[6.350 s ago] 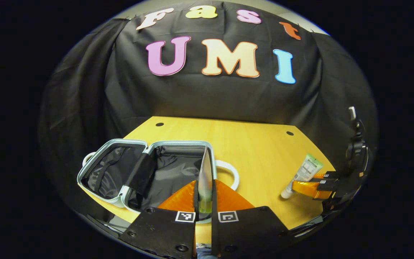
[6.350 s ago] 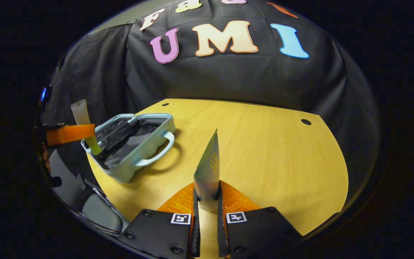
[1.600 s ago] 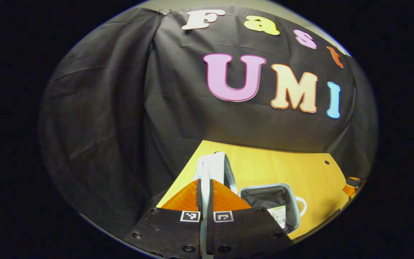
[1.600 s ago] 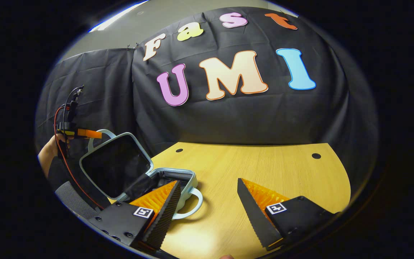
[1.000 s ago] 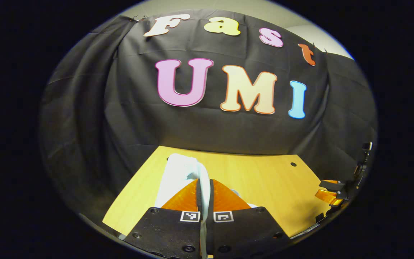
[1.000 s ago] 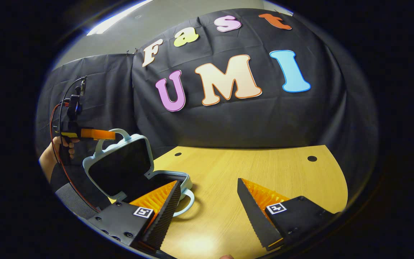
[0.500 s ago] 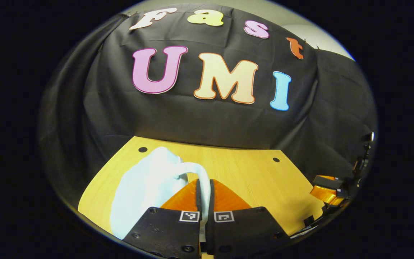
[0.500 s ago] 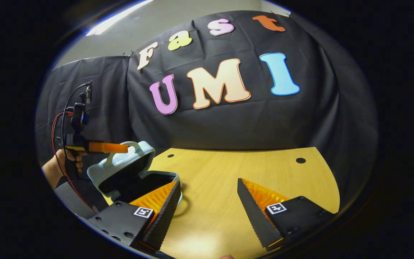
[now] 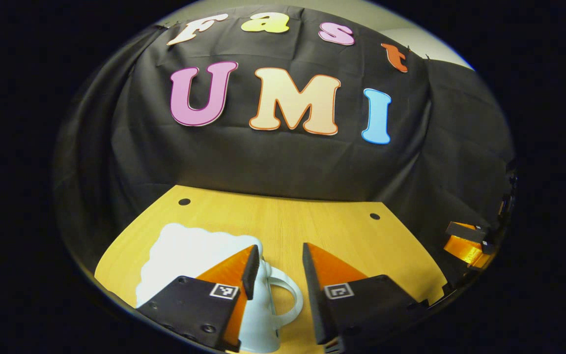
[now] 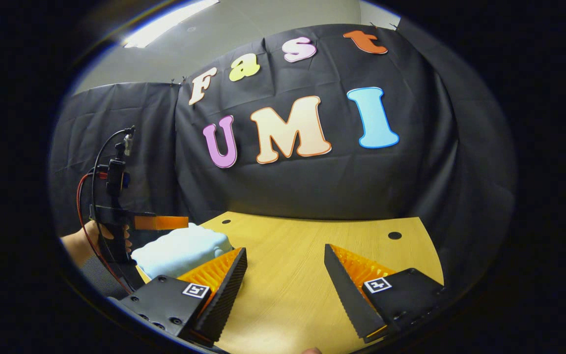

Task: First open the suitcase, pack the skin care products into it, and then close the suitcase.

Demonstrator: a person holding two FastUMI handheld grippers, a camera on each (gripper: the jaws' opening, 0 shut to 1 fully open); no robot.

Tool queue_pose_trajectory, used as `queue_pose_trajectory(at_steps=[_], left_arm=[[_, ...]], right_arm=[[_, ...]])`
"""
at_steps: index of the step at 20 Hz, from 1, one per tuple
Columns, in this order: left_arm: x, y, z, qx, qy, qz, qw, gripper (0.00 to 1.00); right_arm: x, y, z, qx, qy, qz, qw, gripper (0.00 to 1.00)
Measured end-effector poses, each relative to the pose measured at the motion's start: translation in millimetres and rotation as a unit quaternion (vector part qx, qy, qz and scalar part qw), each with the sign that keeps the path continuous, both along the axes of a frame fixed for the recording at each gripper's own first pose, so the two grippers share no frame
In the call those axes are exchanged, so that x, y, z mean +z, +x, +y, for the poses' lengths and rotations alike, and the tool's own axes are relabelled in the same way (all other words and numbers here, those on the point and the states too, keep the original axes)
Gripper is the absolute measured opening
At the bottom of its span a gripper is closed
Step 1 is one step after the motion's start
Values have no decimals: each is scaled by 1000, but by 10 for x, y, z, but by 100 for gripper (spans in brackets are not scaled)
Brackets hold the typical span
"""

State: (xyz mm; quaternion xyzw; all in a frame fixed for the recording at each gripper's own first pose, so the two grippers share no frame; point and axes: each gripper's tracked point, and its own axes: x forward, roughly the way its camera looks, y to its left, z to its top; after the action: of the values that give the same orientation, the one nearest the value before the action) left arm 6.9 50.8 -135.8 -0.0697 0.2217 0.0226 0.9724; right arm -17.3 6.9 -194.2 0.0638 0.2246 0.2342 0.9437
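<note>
Light yellow wood-grain surface (image 9: pixel 283 221) with a rounded far edge and two small dark round holes near that edge; smooth, matt, faint lengthwise grain. Black creased cloth wall (image 9: pixel 273 162) behind it, hanging in loose folds; pale grey ceiling strip with a bright light band (image 10: pixel 165 22) above the cloth in the right gripper view.

Pale blue hard-shell suitcase (image 9: pixel 189 250), lid down, lying flat on the surface at its near left part; smooth rounded shell with a scalloped outline, and a curved loop handle (image 9: pixel 285 295) on the near side.

Left claw (image 9: pixel 279 263) spread wide just above the suitcase, handle below the gap between the fingers, nothing gripped. In the right gripper view, same claw (image 10: pixel 162 222) level over the suitcase (image 10: pixel 180 250), held by a hand (image 10: pixel 97 236) with red and black cables rising from the unit.

Right claw (image 10: pixel 285 268) spread wide over bare surface (image 10: pixel 312 250), empty; ridged inner faces on both fingers.
</note>
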Motion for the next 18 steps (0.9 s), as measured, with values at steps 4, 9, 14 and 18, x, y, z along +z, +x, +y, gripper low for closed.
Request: queue_pose_trajectory(at_steps=[4, 9, 14, 18], left_arm=[[304, -22, -210, 28, 41, -51, 997, 82], [1021, -178, -347, 65, 133, -162, 976, 94], [1142, -208, -760, 4, 102, -181, 978, 100], [1276, -158, -804, -29, 95, -196, 976, 95]], right_arm=[[373, 150, -98, -16, 5, -47, 999, 97], [985, 394, -265, -112, -8, -140, 984, 97], [1431, 252, -199, -160, 0, -180, 971, 94], [1666, 77, -213, -178, -18, -221, 959, 97]])
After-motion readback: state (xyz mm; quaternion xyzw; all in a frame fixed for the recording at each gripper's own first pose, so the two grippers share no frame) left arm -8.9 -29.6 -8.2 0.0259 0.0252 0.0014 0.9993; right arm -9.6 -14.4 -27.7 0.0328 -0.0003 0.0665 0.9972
